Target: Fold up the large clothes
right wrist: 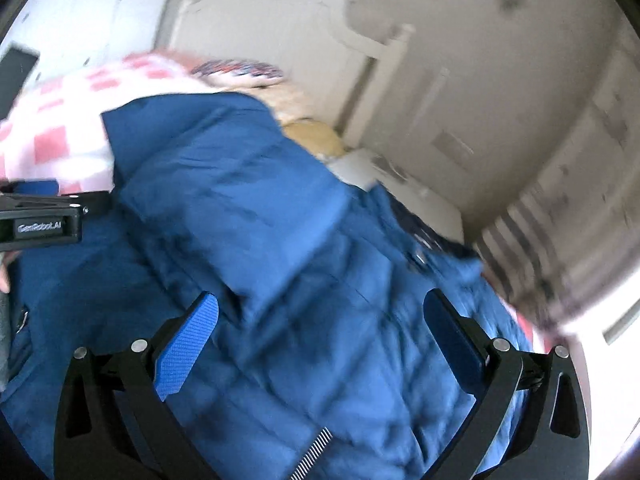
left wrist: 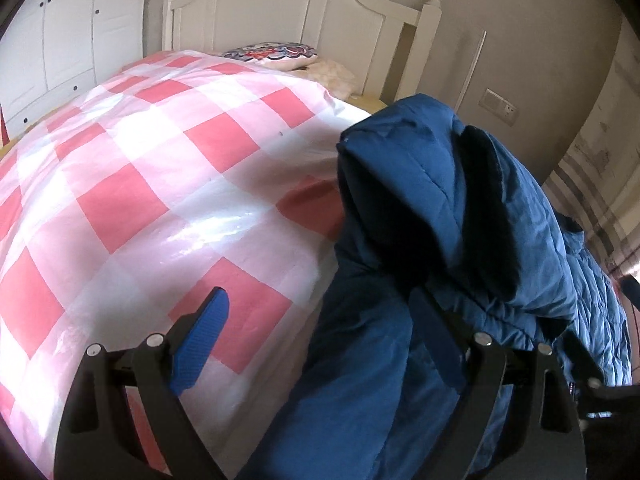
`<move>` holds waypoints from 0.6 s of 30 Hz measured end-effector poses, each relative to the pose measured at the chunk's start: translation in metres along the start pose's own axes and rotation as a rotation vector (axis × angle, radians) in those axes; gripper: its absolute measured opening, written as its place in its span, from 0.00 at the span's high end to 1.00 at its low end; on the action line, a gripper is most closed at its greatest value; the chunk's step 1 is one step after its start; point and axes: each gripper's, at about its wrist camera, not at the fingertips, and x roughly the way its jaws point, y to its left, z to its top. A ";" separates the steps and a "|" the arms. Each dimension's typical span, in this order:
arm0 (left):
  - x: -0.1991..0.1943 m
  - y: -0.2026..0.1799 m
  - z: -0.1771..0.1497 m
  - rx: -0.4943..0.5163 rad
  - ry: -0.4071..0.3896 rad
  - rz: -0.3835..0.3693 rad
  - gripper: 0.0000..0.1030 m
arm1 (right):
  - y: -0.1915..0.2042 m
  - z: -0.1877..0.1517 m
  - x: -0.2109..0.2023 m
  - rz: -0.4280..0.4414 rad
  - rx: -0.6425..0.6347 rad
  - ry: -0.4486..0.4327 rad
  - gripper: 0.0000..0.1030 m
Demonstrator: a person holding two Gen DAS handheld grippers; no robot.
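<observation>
Folding looks barely begun: blue quilted jacket (left wrist: 460,240) lies bunched and heaped at the right edge of the bed, on the pink-and-white checked cover (left wrist: 160,184), its hood or collar standing up in a lump on the headboard side of the heap

Left gripper (left wrist: 320,344) hangs over the jacket's near edge, tongs wide apart; one blue pad over bare checked cover, the other buried against jacket folds, nothing pinched

Right gripper (right wrist: 320,344) over the quilted body of the jacket, tongs apart, nothing clamped; view smeared, so contact with the cloth cannot be told

Step in hand, as I judge it: placing both grippers before spreading the jacket flat

Next move calls for each gripper to find a single-layer edge, hem or shoulder, close on it, then draw the jacket out toward the middle of the cover; risk is grabbing several layers at once
</observation>
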 end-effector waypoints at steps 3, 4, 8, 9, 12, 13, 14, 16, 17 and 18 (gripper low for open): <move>0.001 0.001 0.000 -0.010 0.002 -0.002 0.12 | 0.011 0.010 0.021 0.032 -0.061 0.028 0.05; 0.000 0.001 0.000 -0.013 0.004 -0.003 0.12 | 0.012 0.013 0.025 0.038 -0.064 0.027 0.06; -0.001 0.001 -0.001 -0.020 0.004 -0.006 0.12 | 0.000 0.018 0.033 0.159 -0.002 0.008 0.30; -0.001 0.000 -0.001 -0.020 0.004 -0.006 0.12 | -0.001 0.019 0.031 0.205 0.010 -0.009 0.42; 0.000 0.002 0.000 -0.021 0.005 -0.009 0.12 | -0.025 0.013 0.009 0.284 0.139 -0.120 0.70; 0.000 0.002 0.001 -0.022 0.004 -0.011 0.12 | -0.036 0.010 -0.001 0.304 0.205 -0.152 0.73; 0.000 0.002 0.001 -0.022 0.002 -0.012 0.12 | -0.051 0.006 -0.014 0.322 0.291 -0.190 0.74; -0.001 0.002 0.000 -0.023 -0.004 -0.013 0.12 | -0.079 -0.008 -0.040 0.345 0.450 -0.264 0.75; -0.002 0.002 0.000 -0.021 -0.010 -0.013 0.12 | -0.089 -0.017 -0.054 0.342 0.518 -0.295 0.75; -0.003 0.001 0.000 -0.018 -0.014 -0.014 0.12 | -0.104 -0.030 -0.065 0.335 0.604 -0.325 0.75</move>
